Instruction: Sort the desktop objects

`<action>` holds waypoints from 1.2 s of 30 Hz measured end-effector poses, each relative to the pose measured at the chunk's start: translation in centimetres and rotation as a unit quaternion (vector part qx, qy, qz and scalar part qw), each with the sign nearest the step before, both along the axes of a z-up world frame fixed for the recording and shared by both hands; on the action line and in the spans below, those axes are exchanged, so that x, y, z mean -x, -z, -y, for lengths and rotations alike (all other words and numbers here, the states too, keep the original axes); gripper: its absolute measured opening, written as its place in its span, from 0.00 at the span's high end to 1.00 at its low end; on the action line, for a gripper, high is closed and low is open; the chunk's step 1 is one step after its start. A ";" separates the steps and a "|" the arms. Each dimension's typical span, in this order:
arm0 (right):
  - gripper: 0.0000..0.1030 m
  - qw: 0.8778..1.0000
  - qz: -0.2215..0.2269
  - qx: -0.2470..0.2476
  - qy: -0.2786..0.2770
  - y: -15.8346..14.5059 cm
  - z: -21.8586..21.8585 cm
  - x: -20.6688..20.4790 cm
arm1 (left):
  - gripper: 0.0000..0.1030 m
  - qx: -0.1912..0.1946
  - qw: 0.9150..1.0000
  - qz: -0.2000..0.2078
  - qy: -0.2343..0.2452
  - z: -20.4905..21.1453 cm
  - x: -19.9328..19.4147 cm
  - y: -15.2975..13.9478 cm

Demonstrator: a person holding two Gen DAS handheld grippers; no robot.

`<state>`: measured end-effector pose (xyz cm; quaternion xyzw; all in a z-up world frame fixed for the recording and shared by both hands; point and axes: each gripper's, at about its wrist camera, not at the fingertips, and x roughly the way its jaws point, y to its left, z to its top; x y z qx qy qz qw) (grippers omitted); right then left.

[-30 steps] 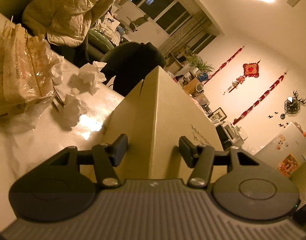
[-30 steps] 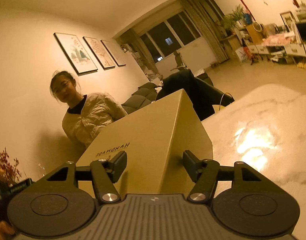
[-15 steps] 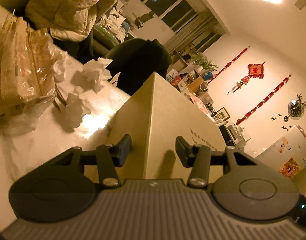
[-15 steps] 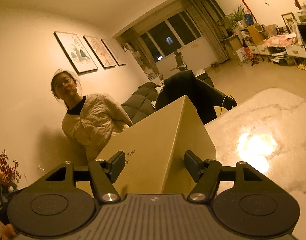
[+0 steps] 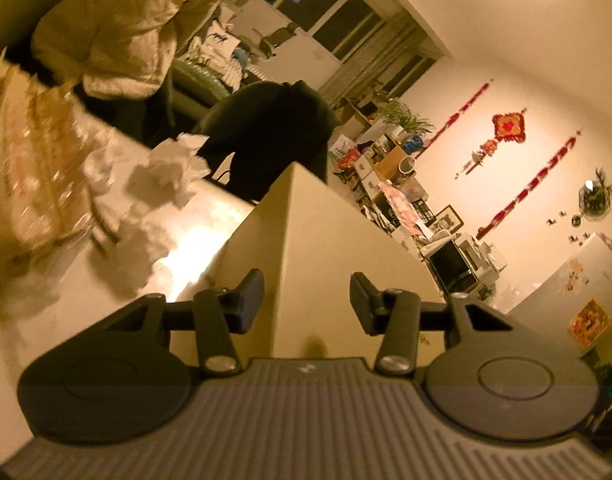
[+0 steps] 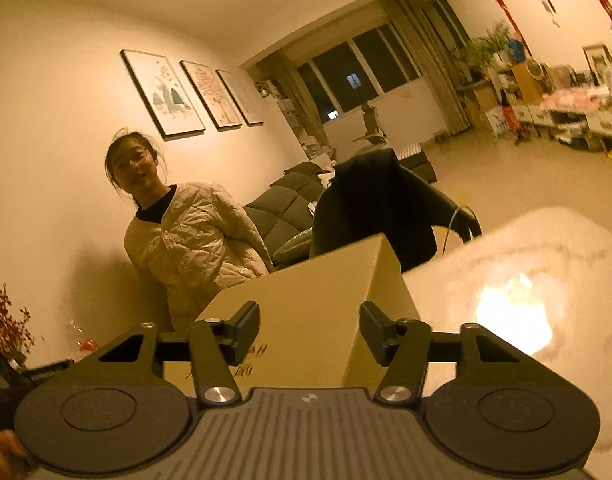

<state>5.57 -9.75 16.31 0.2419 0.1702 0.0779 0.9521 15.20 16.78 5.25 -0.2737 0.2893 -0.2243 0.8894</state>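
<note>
A tan cardboard box (image 5: 325, 248) stands on the pale marble table (image 5: 86, 312). My left gripper (image 5: 306, 300) is open, its two fingers set to either side of one corner edge of the box, close to it. The same box (image 6: 317, 304) shows in the right wrist view with dark lettering on its side. My right gripper (image 6: 309, 332) is open with its fingers astride another corner of the box. I cannot tell whether any finger touches the cardboard.
Crumpled white tissues (image 5: 178, 168) and a crinkly plastic-wrapped pack (image 5: 30, 176) lie on the table left of the box. A person in a quilted jacket (image 6: 186, 244) stands beyond the table. A dark chair (image 6: 377, 208) stands at the far edge.
Both views have shifted and blurred slightly. The box sits lower and nearer in the right wrist view. The left fingers have opened a little wider around the box corner.
</note>
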 end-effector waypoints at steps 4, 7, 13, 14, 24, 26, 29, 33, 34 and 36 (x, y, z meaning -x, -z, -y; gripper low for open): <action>0.53 1.000 0.000 0.020 -0.013 -0.2 0.0 -2.0 | 0.59 -0.026 0.999 0.019 0.014 1.1 -1.3 -0.7; 0.55 0.999 -0.006 0.040 -0.019 -0.2 -0.3 -3.5 | 0.61 -0.025 0.999 0.029 0.033 1.6 -2.1 -1.1; 0.56 0.998 -0.021 0.047 -0.022 0.8 -0.4 -5.3 | 0.61 -0.040 0.997 0.034 0.059 2.7 -4.1 -1.4; 0.56 0.998 -0.021 0.047 -0.023 0.9 -0.4 -5.5 | 0.61 -0.042 0.997 0.029 0.061 2.9 -4.5 -1.2; 0.57 0.998 -0.017 0.054 -0.030 1.4 -0.4 -6.9 | 0.70 -0.043 0.998 0.006 0.054 3.3 -6.2 -0.2; 0.57 0.998 -0.015 0.056 -0.031 1.4 -0.4 -7.1 | 0.77 -0.041 0.998 -0.001 0.051 3.0 -6.3 -0.2; 0.57 0.997 -0.015 0.063 -0.030 1.2 -0.5 -7.5 | 0.78 -0.022 0.998 -0.008 0.051 2.4 -6.5 -0.1; 0.57 0.997 -0.018 0.067 -0.028 0.9 -0.8 -7.7 | 0.54 -0.018 0.999 -0.010 0.048 2.1 -5.8 -0.7; 0.57 0.997 -0.020 0.062 -0.027 0.9 -0.7 -7.5 | 0.34 -0.020 0.999 -0.007 0.042 1.8 -5.3 -1.0; 0.51 0.998 -0.021 0.045 -0.028 0.7 -0.2 -6.7 | 0.27 -0.027 0.999 0.001 0.033 1.1 -4.2 -1.6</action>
